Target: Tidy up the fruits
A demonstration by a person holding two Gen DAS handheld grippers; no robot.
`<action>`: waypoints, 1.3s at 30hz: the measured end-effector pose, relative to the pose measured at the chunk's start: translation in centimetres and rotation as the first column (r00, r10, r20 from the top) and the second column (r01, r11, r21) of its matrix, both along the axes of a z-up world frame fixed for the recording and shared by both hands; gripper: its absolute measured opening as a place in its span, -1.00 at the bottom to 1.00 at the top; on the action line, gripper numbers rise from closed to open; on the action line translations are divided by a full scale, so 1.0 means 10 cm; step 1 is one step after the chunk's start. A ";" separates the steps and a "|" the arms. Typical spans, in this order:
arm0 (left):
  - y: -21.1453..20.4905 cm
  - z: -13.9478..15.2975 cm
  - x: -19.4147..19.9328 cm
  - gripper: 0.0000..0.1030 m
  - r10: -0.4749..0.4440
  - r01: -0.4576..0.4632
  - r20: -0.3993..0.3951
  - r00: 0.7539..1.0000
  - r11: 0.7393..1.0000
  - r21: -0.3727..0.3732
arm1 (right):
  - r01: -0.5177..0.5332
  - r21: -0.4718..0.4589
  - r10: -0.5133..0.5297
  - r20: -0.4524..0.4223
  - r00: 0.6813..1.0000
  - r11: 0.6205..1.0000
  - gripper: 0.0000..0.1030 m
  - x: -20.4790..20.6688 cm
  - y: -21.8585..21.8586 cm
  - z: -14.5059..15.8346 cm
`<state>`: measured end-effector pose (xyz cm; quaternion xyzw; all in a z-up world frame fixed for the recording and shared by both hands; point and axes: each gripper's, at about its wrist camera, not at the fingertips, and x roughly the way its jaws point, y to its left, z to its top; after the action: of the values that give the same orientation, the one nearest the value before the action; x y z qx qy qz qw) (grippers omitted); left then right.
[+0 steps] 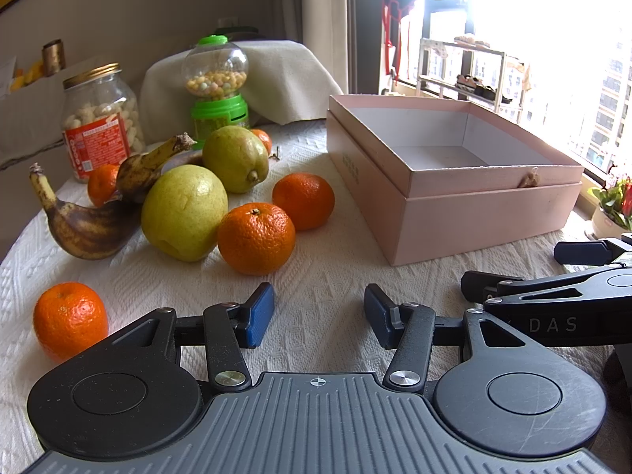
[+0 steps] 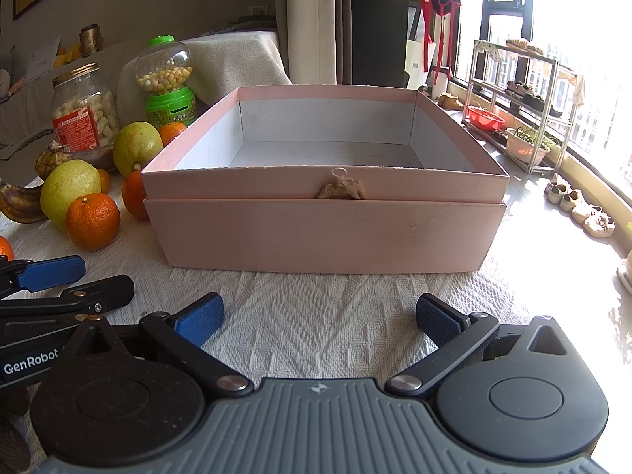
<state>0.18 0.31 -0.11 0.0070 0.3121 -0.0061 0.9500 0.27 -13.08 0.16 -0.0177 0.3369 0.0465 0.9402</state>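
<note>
Orange mandarin (image 1: 256, 238) just beyond the empty, wide-open left hand-held gripper (image 1: 319, 314).

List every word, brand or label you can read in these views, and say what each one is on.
"DAS": on the right tool's arm, in the left wrist view; more letters may be hidden.
"GenRobot": on the left tool's arm, in the right wrist view.
Red jar label: print too small to read.
Green candy dispenser base: characters too small to read.
Pink box side: faint marking, unreadable.
</note>
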 end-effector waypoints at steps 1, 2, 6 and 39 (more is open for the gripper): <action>0.00 0.00 0.00 0.11 0.000 0.000 0.000 1.000 1.000 0.000 | -0.001 0.000 0.001 0.000 1.000 1.000 1.00 0.00 0.00 0.00; 0.00 0.00 0.00 0.11 0.000 0.000 0.000 1.000 1.000 0.000 | -0.002 0.000 0.002 0.000 1.000 1.000 1.00 -0.01 0.01 0.01; -0.06 0.01 -0.02 0.10 -0.001 0.001 0.004 1.000 1.000 0.027 | -0.021 0.005 0.021 -0.015 1.000 1.000 1.00 0.01 -0.01 0.05; 1.93 0.32 -0.71 -0.08 0.306 -0.325 -0.112 0.945 0.908 -0.264 | -0.347 -0.106 0.336 -0.108 0.936 0.932 0.78 0.35 1.68 0.36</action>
<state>-6.88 19.59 3.12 -0.1776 0.3372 0.1034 0.9187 3.77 3.74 3.79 -0.1321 0.3717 0.1890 0.8992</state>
